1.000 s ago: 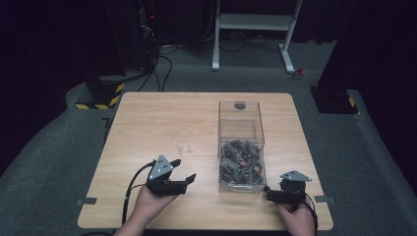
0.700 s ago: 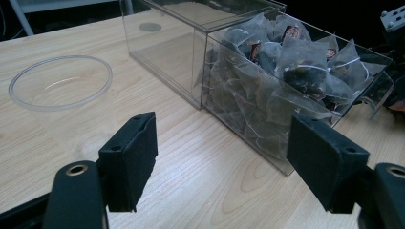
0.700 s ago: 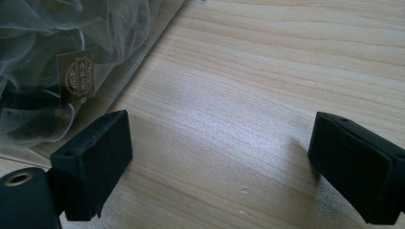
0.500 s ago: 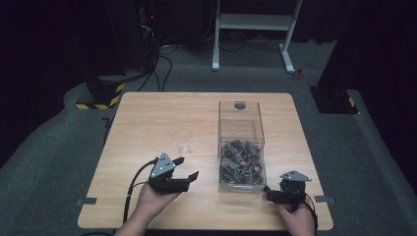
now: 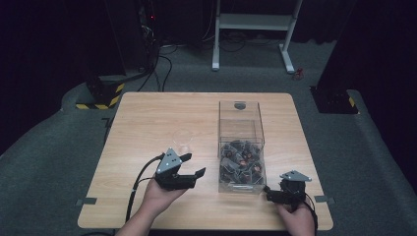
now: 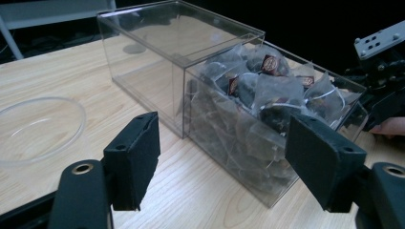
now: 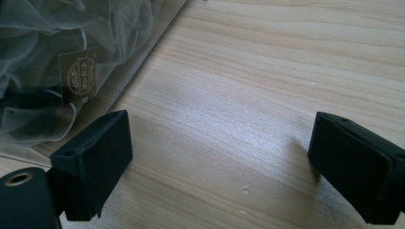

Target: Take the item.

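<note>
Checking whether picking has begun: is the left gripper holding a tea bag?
No: in the left gripper view the left gripper stands open and empty, short of the clear box of tea bags.

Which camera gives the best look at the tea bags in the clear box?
The left gripper view: the tea bags sit close, piled in the near half of the clear box, with mesh and paper tags plain. The high view shows them small and dark from above. The right gripper view catches a few at its edge.
</note>
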`<state>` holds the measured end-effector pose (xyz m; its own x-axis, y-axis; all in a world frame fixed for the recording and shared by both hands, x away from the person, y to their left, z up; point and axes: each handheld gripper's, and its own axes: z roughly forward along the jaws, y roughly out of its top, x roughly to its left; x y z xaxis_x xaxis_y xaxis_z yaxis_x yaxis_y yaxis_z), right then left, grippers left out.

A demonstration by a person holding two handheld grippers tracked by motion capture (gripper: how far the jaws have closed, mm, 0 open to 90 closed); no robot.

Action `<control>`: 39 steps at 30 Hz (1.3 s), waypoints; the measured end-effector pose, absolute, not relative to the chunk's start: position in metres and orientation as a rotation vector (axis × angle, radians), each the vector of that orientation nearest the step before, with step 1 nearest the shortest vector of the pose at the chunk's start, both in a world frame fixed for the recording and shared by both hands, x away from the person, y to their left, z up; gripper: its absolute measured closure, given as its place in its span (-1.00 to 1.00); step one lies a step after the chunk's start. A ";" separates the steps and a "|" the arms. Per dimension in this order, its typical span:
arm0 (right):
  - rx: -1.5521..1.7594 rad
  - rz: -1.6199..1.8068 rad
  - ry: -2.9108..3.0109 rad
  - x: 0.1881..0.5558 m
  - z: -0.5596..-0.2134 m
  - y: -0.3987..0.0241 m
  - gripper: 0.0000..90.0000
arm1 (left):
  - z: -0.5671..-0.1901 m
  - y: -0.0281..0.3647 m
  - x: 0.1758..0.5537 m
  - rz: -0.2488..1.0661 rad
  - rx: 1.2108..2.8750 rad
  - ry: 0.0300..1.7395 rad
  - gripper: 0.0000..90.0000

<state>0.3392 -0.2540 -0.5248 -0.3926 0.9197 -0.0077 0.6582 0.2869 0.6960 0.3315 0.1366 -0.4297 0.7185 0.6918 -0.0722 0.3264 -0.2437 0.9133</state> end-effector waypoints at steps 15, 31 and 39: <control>1.416 0.866 2.153 0.339 -0.525 -0.254 -0.83 | -0.428 0.117 0.338 0.384 1.833 0.764 -0.31; 1.416 0.865 2.153 0.339 -0.525 -0.254 -0.83 | -0.428 0.098 0.348 0.365 1.854 0.735 -0.25; 1.416 0.866 2.153 0.339 -0.525 -0.254 -0.83 | -0.430 0.093 0.354 0.347 1.845 0.738 -0.16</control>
<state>0.3393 -0.2540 -0.5248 -0.3932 0.9194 -0.0082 0.6579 0.2876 0.6960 0.3540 0.0928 -0.4301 0.7658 0.6345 -0.1044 0.3239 -0.2403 0.9151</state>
